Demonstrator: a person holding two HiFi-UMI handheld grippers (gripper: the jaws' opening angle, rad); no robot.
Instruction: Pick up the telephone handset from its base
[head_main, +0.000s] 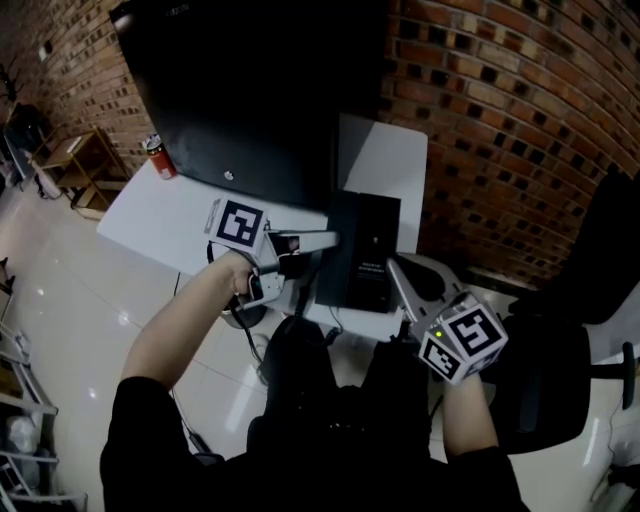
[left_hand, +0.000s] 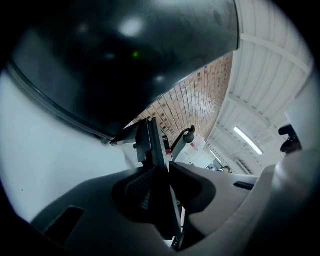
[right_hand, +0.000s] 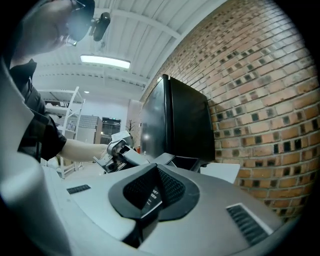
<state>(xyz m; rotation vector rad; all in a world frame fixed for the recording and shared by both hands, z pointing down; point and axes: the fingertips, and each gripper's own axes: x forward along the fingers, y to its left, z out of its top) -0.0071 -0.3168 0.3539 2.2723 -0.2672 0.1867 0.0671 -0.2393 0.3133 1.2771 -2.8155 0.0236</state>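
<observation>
Jaws of the left gripper (head_main: 325, 241) are closing on the handset (head_main: 332, 276) between them; right gripper (head_main: 398, 275) jaws together.

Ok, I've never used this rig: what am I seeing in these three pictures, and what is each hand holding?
A person holds a two-jaw tool in each hand; the marker cube on each is part of it. The head view looks down from the person's head; the other two views look along each tool's jaws. On the white table stand a black monitor, a red can and the telephone base. The left hand-held gripper has its jaws closing on the dark handset. The right hand-held gripper appears clamped on the base's edge.
</observation>
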